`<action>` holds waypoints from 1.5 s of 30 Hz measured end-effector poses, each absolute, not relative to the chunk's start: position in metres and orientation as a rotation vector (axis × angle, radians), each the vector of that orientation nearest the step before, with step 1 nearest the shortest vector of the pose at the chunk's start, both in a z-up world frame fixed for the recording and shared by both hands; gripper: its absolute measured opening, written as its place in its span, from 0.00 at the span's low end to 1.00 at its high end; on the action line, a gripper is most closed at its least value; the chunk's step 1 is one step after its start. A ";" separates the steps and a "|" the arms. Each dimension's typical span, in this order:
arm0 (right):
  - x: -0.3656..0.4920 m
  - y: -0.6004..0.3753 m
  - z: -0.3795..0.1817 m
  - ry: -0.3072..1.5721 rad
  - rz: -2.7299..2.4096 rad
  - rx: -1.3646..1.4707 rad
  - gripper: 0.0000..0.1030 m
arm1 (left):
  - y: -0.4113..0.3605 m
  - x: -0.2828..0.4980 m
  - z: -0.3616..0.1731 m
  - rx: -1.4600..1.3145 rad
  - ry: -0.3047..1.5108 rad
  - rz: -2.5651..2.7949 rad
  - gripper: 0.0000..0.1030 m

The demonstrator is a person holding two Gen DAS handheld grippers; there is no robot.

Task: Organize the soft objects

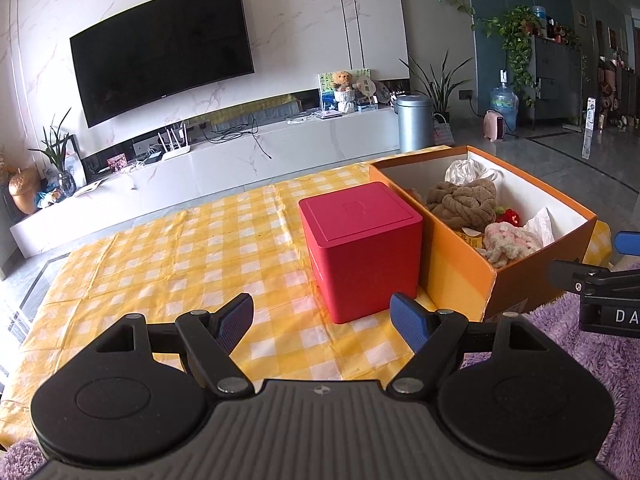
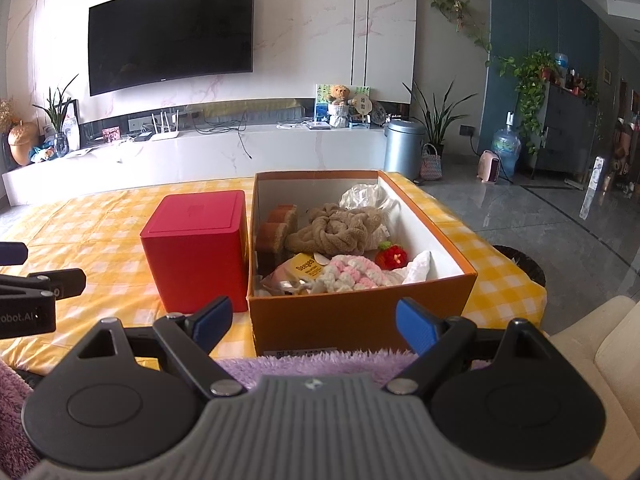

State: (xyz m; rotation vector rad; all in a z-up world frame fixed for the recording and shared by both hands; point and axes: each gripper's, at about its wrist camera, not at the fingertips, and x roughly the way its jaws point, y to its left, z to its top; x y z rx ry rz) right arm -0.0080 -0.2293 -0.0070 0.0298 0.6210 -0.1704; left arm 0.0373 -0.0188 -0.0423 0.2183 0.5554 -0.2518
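Orange cardboard box: straight ahead of your right gripper, its near wall just beyond the fingertips; ahead and to the right of your left gripper
Soft things in the box: tan knotted plush, pink-and-white crochet piece, red knitted strawberry, white crumpled tissue or bag, cake-like sponge slices and a yellow snack packet all lie inside it, loosely heaped
Red lidded cube box: directly ahead of your left gripper, lid on, touching or nearly touching the orange box's left wall
Yellow checked tablecloth: no soft item shows on it in either view
Left gripper: spread wide, holding nothing
Right gripper: spread wide, holding nothing, above a purple fluffy fabric
Progress: you have every visible soft thing in the box; this fits either a gathered-up finish or a heap waiting to be sorted out, perhaps into the red cube; the pictures don't settle which
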 end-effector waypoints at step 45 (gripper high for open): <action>-0.008 -0.229 -0.006 0.616 -0.171 0.034 0.85 | -0.019 0.035 -0.041 0.233 0.551 -0.239 0.89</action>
